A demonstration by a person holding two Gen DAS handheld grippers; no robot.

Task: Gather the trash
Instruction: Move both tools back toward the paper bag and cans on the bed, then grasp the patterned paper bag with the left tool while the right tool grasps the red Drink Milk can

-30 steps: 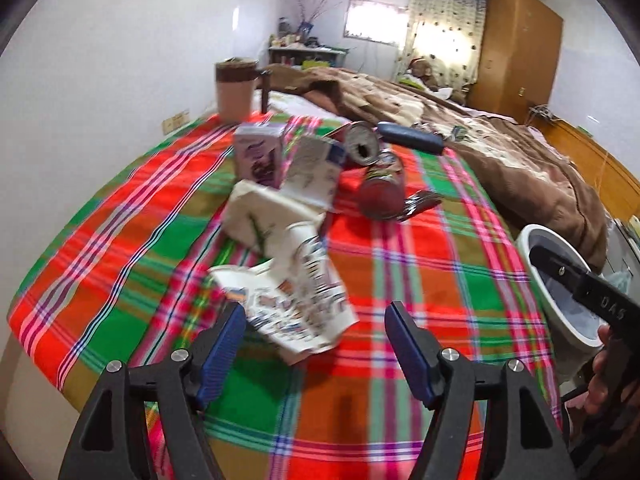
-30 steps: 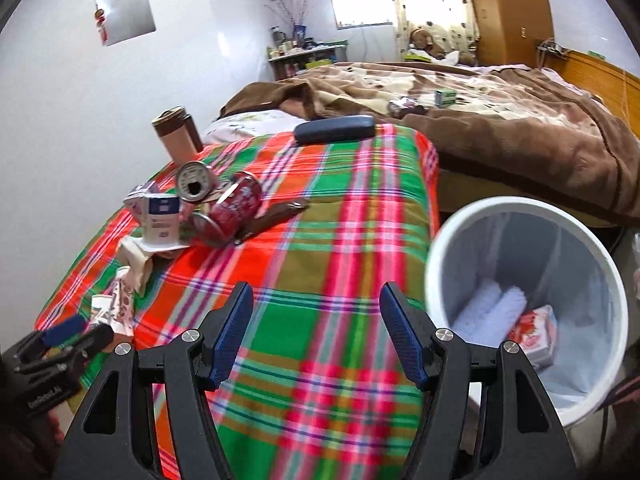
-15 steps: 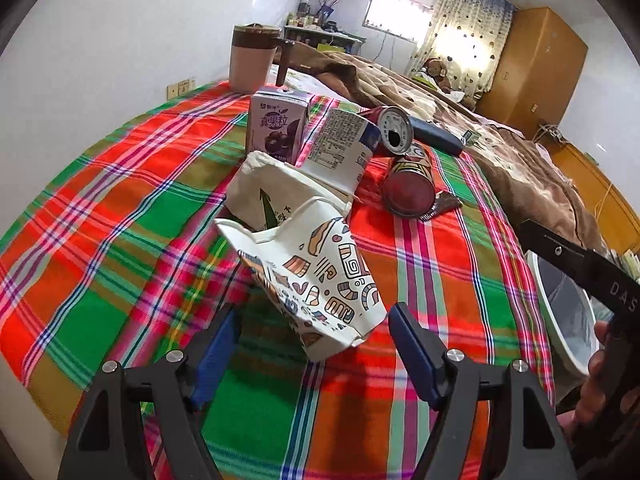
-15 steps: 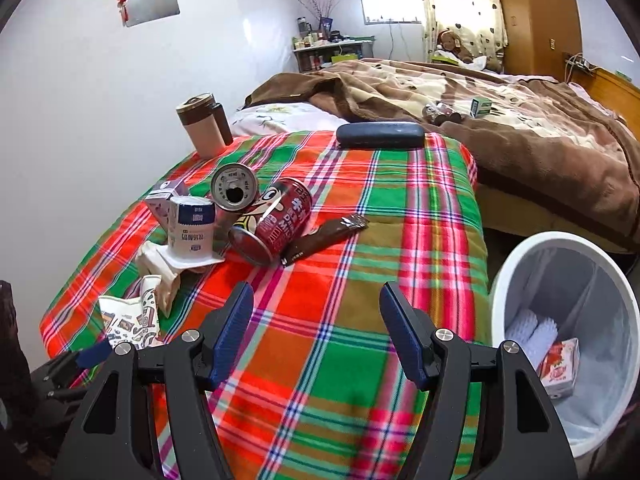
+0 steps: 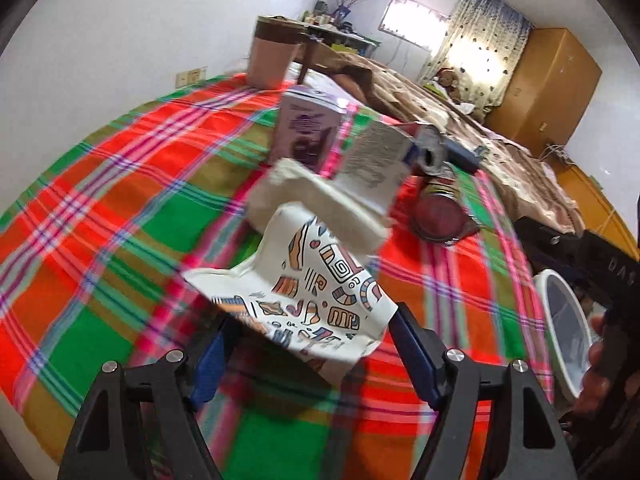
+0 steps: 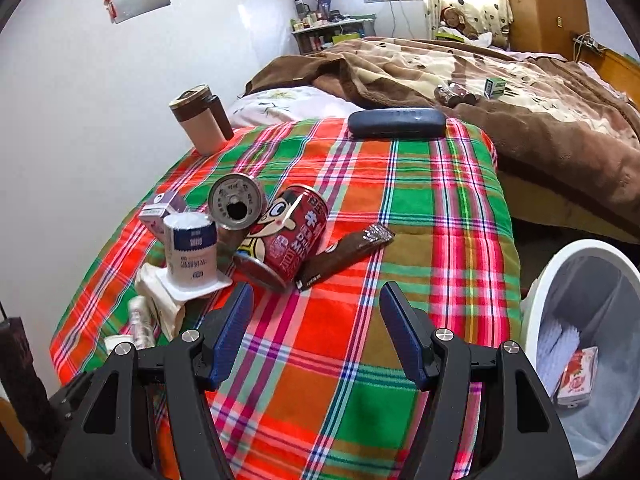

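Trash first: the crumpled patterned paper cup point(image 5: 320, 300) lies on the plaid blanket point(image 5: 100, 184), its lower edge right between the blue pads of the left gripper point(image 5: 312, 344). Jaws spread wide, pads on either side, and I can't see them pressing on it. Nothing gripped on this side! Just behind the cup sits a cream wrapper point(image 5: 320, 204), then a purple carton point(image 5: 306, 132) and a white yogurt cup point(image 5: 374, 160), all bunched together. Across the blanket, the right gripper point(image 6: 316, 332) hangs open and empty over bare plaid, the red can point(image 6: 284, 240) and brown snack wrapper point(image 6: 344, 248) just ahead of it. The white bin point(image 6: 560, 276) stands off the blanket's edge, a few bits already inside.

My call for the left side: go deeper so the pads bracket the cup's body, not its flimsy rim, and close gently. Keep clear of the cream wrapper, or two items may come up together.
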